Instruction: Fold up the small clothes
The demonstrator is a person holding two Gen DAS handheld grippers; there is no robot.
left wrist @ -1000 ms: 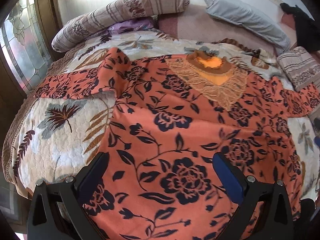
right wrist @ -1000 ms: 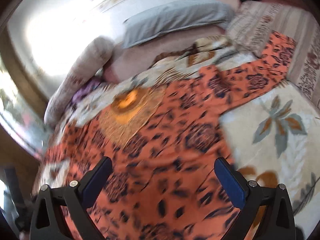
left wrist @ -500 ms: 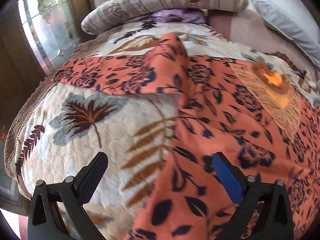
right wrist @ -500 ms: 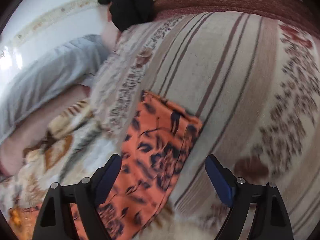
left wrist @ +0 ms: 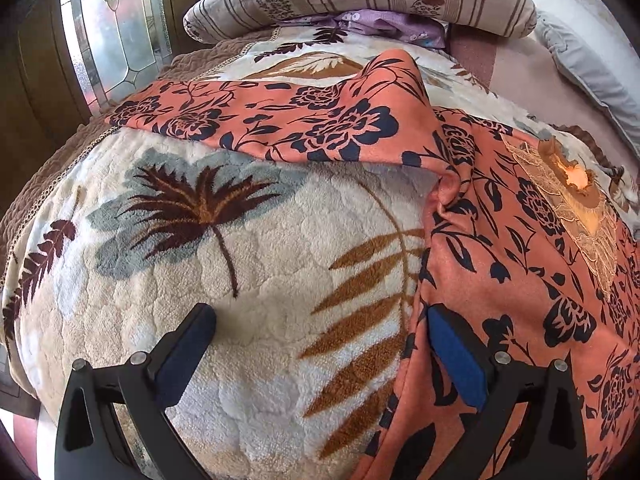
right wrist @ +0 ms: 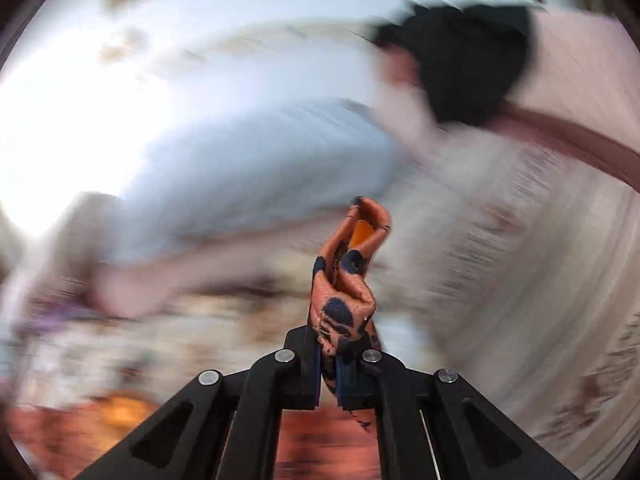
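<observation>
While my right claw (right wrist: 328, 368) is pressed together on a bunched end of the orange floral top (left wrist: 500, 240), the view behind it is smeared with motion blur, so I cannot read where over the bed that end sits. Fabric puckers up between the pads and sticks out past them; I judge this to be the right sleeve end, though the blur keeps me from confirming.

My left claw (left wrist: 320, 348) is spread wide and holds nothing. Its left finger (left wrist: 188, 344) hovers over the cream leaf-print blanket (left wrist: 224, 280); its right finger (left wrist: 456, 356) sits over the top's side edge. The top lies flat on the blanket, left sleeve (left wrist: 280, 120) stretched out toward the window side, lace neckline (left wrist: 568, 200) toward the pillows. A small pucker shows at the armpit.

Step in hand, as I judge it: fold the sleeves inward across the body.

Notes for doing it well:
- Right: carry the pinched end low and across the chest, lay it flat before releasing; a high lift would drag the body out of square.
- Left: go for the sleeve cuff, not the side seam now under my finger. Pinch one layer only, without the blanket pile.
- Smooth the armpit pucker as the sleeve comes over, or the fold line goes crooked.
- Risk: plush blanket grips the cloth; pull slowly.
</observation>
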